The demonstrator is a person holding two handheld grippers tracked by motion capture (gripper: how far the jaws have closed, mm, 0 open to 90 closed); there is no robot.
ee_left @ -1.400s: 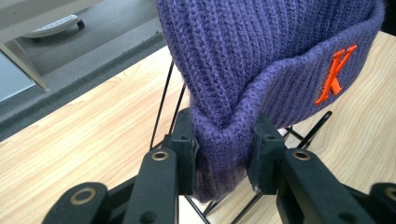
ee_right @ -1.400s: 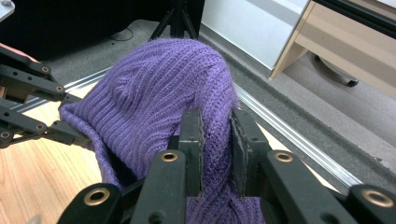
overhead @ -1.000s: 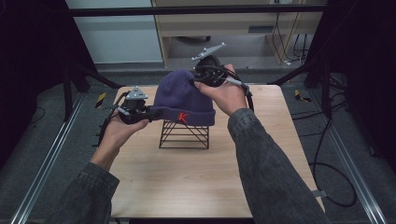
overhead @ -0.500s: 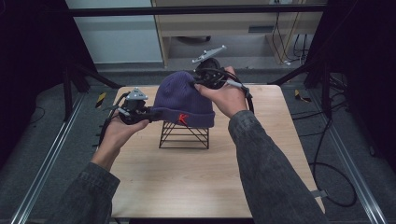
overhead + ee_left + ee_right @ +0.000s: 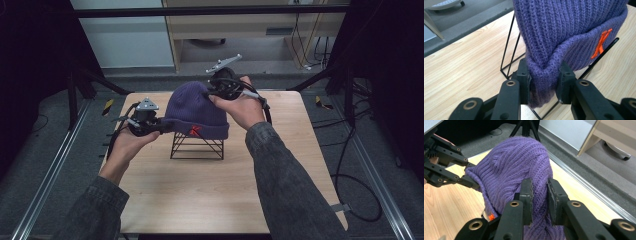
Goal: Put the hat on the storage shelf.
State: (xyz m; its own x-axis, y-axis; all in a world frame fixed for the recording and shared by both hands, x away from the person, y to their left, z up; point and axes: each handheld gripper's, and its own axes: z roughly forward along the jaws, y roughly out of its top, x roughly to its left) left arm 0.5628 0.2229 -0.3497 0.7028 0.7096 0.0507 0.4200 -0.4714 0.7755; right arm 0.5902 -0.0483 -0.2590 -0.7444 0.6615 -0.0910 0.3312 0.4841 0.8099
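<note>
Knitwear sits mid-frame in the high view: a purple beanie draped over a black wire stand on the wooden table, held at both ends. The left gripper pinches the folded cuff at the hat's left edge, jaws pressed onto a thick roll of rib knit just above the stand's wire. The right gripper bites a fold of the crown at the upper right of the hat, jaws closed on fabric (the orange letter on the cuff faces the bottom of the frame).

What matters for any coming move, in my judgement: the hat's long axis runs from the lower-left grip up to the upper-right grip, and the stand lies directly beneath. Lifting free would likely need both grips to rise together, with the cuff end clearing the wire first.
</note>
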